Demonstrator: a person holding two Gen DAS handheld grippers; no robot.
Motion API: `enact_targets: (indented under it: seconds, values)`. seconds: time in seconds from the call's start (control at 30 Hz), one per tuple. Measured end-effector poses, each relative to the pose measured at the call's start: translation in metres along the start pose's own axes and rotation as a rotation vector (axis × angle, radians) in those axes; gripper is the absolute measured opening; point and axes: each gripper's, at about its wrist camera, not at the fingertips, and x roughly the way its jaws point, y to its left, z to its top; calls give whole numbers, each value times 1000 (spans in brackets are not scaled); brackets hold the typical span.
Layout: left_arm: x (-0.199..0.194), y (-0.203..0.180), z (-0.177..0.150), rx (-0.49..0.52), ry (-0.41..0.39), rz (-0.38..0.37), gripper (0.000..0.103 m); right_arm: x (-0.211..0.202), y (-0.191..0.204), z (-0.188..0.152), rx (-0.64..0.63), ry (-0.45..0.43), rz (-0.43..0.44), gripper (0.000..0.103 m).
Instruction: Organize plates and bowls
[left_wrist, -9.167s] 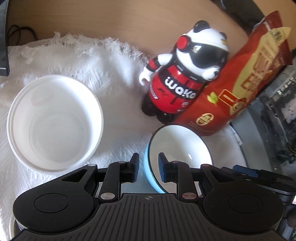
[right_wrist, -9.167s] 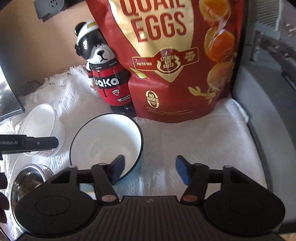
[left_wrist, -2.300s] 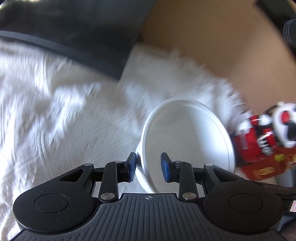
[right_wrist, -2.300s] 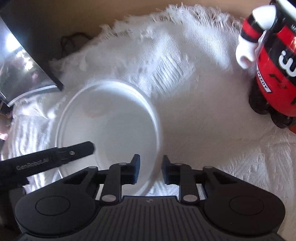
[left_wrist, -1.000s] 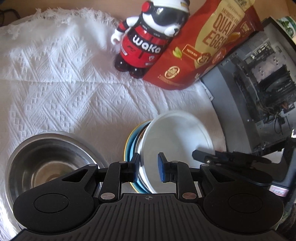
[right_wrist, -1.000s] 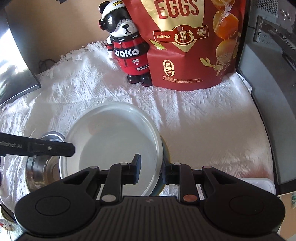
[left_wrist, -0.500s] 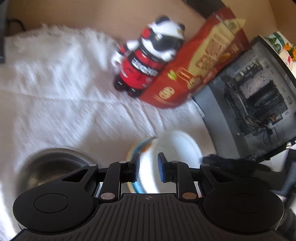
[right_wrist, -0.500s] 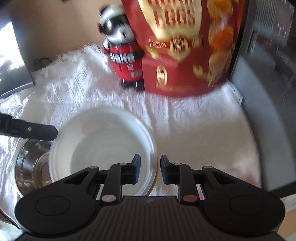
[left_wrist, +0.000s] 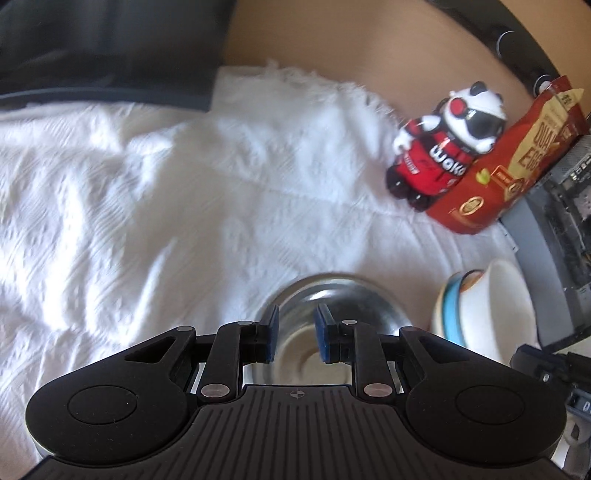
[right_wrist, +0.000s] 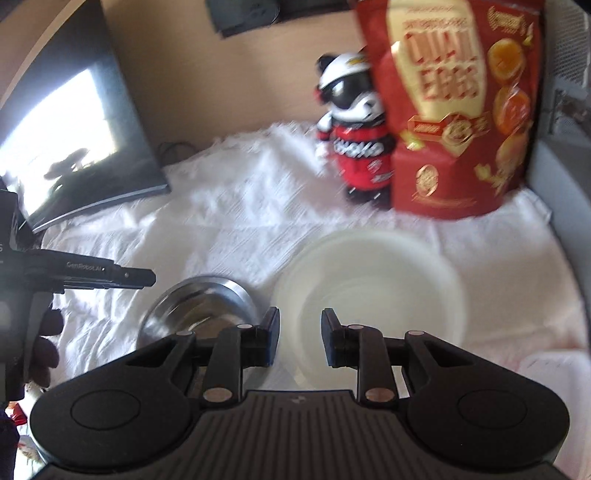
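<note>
Two grippers: both of yours hang above the white cloth (left_wrist: 147, 206), and neither one has anything between its fingers.
Screen: far left for your right wrist camera, a dark monitor (right_wrist: 74, 140) leans at the edge of the cloth, catching a bright reflection.
Left gripper: there it is, your left gripper (left_wrist: 294, 334), jaws parted a little with only air between the blue pads (left_wrist: 272, 332), right over the steel bowl (left_wrist: 332, 306); from the right wrist view it shows side-on as a dark bar (right_wrist: 110, 275) just left of that bowl.
Steel bowl: sitting upright on the cloth, shiny and with nothing in it, just beside the stack on its right (right_wrist: 199, 310).
Stack: the white bowl (right_wrist: 369, 288) is nested on top, with a blue bowl (left_wrist: 451, 314) and a pale rim peeking out below it in the left wrist view; the whole pile sits near the right edge of the cloth.
Right gripper: your right gripper (right_wrist: 297, 338) is released, fingers apart, its tips over the near left rim of the white bowl, touching nothing that you can see.
Panda figure: standing upright at the back (right_wrist: 354, 140), red jersey, pressed against the bag.
Bag: the red quail eggs pouch (right_wrist: 461, 103) stands tall behind the stack, a bit blurred.
Grey case: a grey panel (left_wrist: 532, 236) borders the cloth on the far right.
</note>
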Motion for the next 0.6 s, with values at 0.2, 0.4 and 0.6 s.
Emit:
enact_targets:
  seconds: [0.2,0.4,0.6]
  values:
    - [10,17,-11,7,25,27,23,16,39,-33,-11,73,31,24]
    - [28,21,-13,10,42,44,24,43,61,-57,21,121,-15,34]
    - [47,22,-14,-1,77,40,29,62,59,-68,120,122,-62,41]
